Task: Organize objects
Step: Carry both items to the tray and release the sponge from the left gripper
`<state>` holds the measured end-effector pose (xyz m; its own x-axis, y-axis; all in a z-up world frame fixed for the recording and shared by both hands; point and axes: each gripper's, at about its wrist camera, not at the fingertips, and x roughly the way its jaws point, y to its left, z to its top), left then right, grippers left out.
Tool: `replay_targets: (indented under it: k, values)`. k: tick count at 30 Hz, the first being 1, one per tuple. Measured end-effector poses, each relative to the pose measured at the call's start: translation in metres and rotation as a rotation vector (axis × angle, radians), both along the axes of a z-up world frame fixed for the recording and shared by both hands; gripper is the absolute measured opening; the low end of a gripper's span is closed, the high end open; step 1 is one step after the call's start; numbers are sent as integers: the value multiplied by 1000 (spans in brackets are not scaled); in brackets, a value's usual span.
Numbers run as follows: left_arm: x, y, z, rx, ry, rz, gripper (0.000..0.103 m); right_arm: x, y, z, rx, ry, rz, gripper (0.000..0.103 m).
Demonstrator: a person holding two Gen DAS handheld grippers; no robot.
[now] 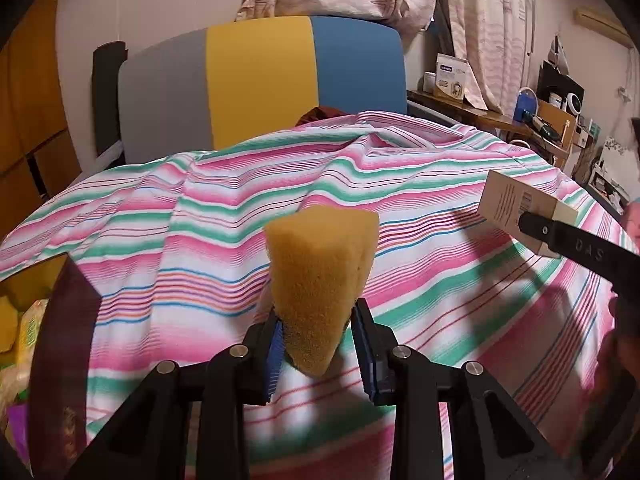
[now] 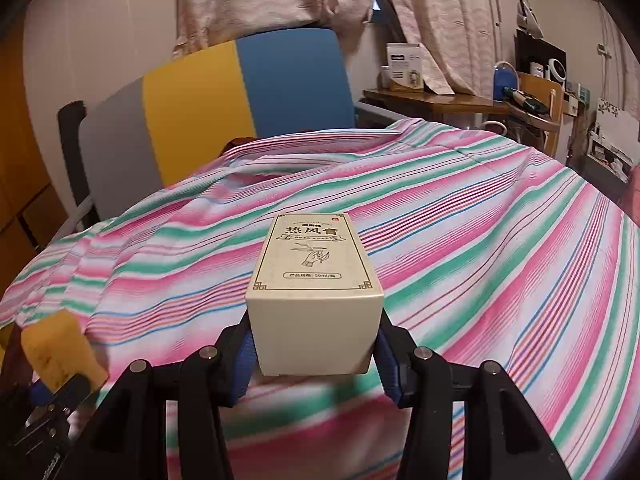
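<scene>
1. Yellow foam: the sponge (image 1: 320, 288) is soft and light, pinched at its lower end and squashed in the clenched jaws of the left gripper (image 1: 320, 344), centre of the left view, above the striped sheet (image 1: 440, 184).
2. The box (image 2: 316, 292) looks like light, stiff card that a hard squeeze could dent; the right gripper (image 2: 316, 356) grasps its near end by the side walls.
3. Both grippers point forward and downward over the bed.

The sponge's (image 1: 320, 292) lower tip is hidden between the left claw's (image 1: 320, 344) pads. The box's (image 2: 316, 300) sides are covered where the right claw (image 2: 316, 364) grips it. At the left picture edge, a bin (image 1: 60, 320) of blurred things is cut off. Small print on the box is unreadable.
</scene>
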<state>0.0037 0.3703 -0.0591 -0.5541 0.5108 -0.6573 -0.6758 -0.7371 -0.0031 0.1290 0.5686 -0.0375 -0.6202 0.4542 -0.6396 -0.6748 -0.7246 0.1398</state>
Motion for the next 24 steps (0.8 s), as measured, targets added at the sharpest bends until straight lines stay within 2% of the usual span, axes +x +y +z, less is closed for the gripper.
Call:
replay_targets:
  k: [7,11,17,24]
  values:
    - [17,-17,1,5,14,-19,32,5,-36,1,-5,5,41,52]
    - [24,-30,4,25,-20,-11,32,6,-48,2,12,11,65,52]
    - [36,-68,8,66,-93,7,32,3,-53,-1,41,4,91,51]
    - [34,-121,24,110,-124,76,32,0,-66,3,58,-1,129,51]
